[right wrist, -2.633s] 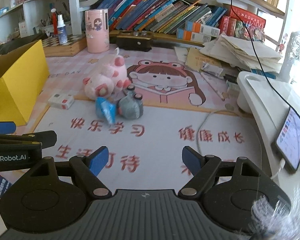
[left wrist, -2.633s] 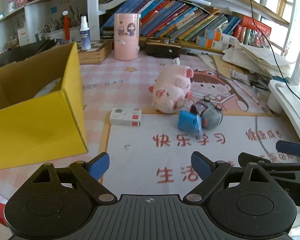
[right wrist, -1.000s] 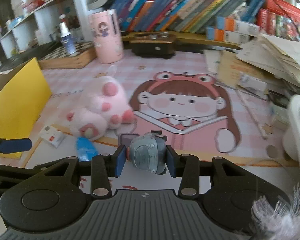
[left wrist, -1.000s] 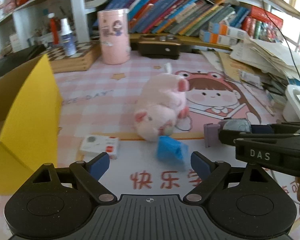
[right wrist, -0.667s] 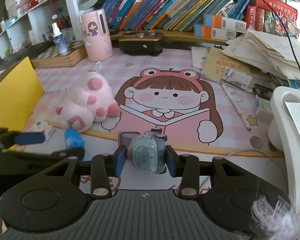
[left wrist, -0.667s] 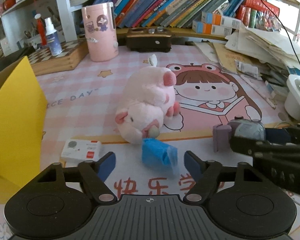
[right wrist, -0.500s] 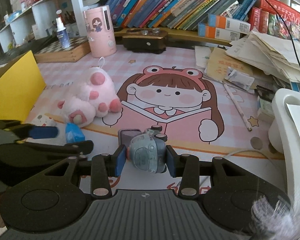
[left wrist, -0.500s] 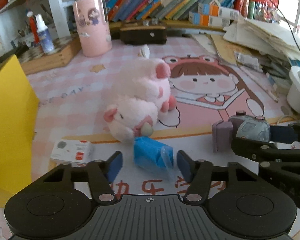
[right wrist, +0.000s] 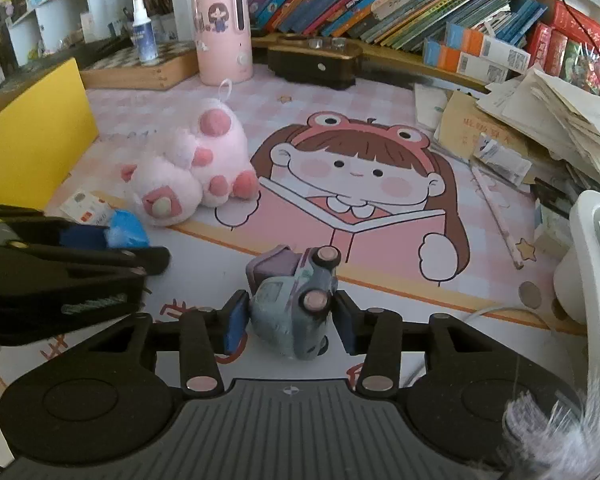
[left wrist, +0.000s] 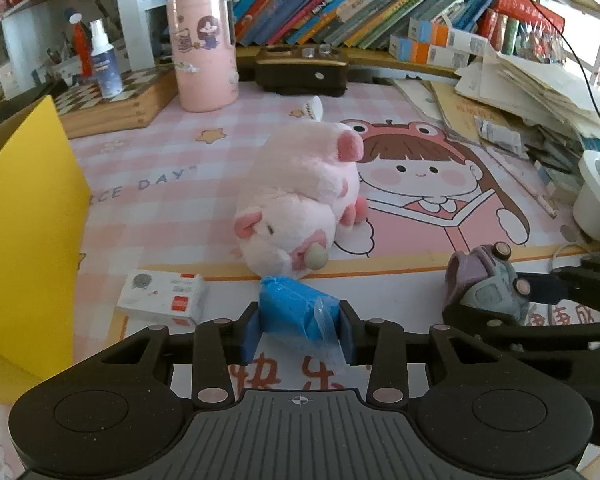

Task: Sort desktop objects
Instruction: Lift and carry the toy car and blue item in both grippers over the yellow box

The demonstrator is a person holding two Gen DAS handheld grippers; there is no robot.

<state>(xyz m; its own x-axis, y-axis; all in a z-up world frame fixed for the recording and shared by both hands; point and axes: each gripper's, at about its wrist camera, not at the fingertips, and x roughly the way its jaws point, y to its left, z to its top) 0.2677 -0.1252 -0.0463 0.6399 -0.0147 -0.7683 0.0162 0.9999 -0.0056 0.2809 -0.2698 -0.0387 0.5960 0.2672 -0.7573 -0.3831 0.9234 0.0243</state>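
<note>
**A:** ok so the left gripper (left wrist: 299, 329) has its blue pads pressed on both sides of the blue pack (left wrist: 296, 312). Soft, crinkly thing with a clear plastic flap at one end, sitting low on the desk mat (left wrist: 400, 304) near its front edge, just in front of the pink plush (left wrist: 300, 204).

**B:** And the right gripper (right wrist: 290, 322) is clamped on the toy car (right wrist: 294, 308). Matte grey-blue, rounded body, pinkish wheel hubs, tipped on its side with a purple block on its far end. It looks lifted off the mat, though that is hard to say for sure.

**A:** The plush is fuzzy and round, lying on its side. The left view shows its face and snout; the right view gets the paw pads and hanging loop instead.

**B:** The small white box (left wrist: 162, 294) is flat card with red marks, beside the pack toward the yellow box (left wrist: 24, 240). It's plain in the left view and half hidden behind the left gripper in the right one.

**A:** The yellow box is smooth cardboard at the mat's left edge. The pink cup (left wrist: 204, 50) stands upright at the back edge, glossy with a cartoon print.

**B:** Only the right view shows the coin (right wrist: 529, 292) near the mat's right edge.
</note>
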